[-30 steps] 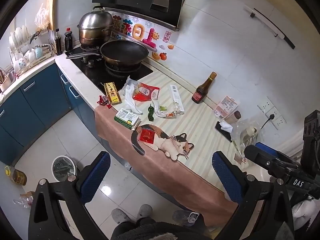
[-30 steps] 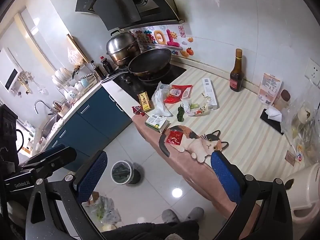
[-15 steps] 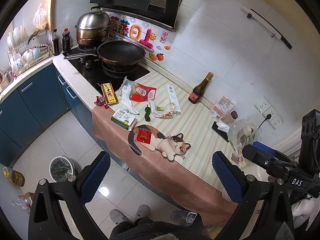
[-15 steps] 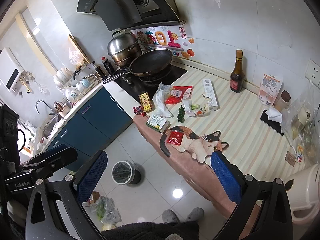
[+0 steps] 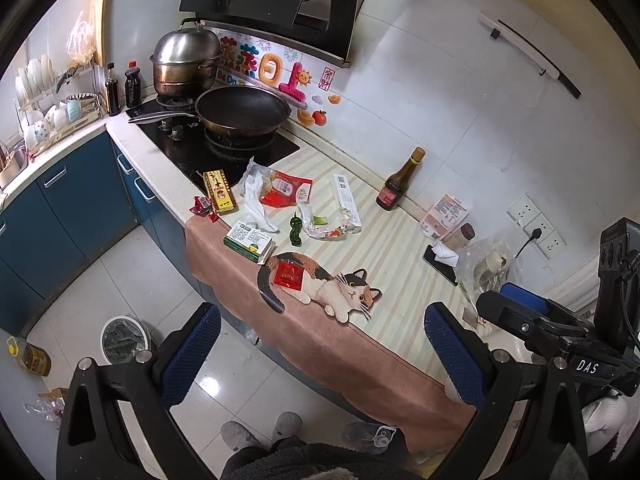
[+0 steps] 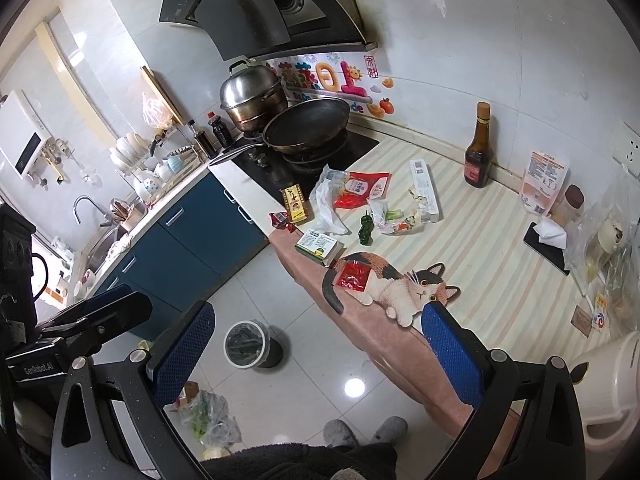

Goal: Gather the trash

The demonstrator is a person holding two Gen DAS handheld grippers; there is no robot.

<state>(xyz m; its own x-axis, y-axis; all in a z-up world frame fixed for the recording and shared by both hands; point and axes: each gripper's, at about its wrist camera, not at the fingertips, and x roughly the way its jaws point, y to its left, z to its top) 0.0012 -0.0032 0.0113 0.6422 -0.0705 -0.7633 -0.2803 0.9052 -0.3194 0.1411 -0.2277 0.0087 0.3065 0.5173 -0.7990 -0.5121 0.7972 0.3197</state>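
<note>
Litter lies on the striped counter: a small red sachet [image 5: 287, 275] on the cat mat, a green-and-white box [image 5: 249, 240], a yellow box [image 5: 219, 192], a red wrapper [image 5: 202, 207], a large red packet [image 5: 286, 192], white plastic [image 5: 256, 204], a long white box [image 5: 346, 202] and a dark green pepper [image 5: 296, 232]. A lined trash bin [image 6: 250, 345] stands on the floor below the counter. My left gripper [image 5: 324, 354] and right gripper [image 6: 320, 354] both hang open and empty, well back from the counter.
A wok [image 5: 244, 114] and steel pot [image 5: 185, 63] sit on the hob. A brown sauce bottle [image 5: 398, 182] stands by the wall, with packets, a phone and a white kettle [image 6: 612, 376] to the right. Blue cabinets [image 6: 188, 236], a sink, floor bags and the person's slippers [image 6: 364, 432] are nearby.
Both views have shifted slightly, the counter items sliding a little left and up in the left wrist view. Nothing on the counter has moved; both grippers stay open.
</note>
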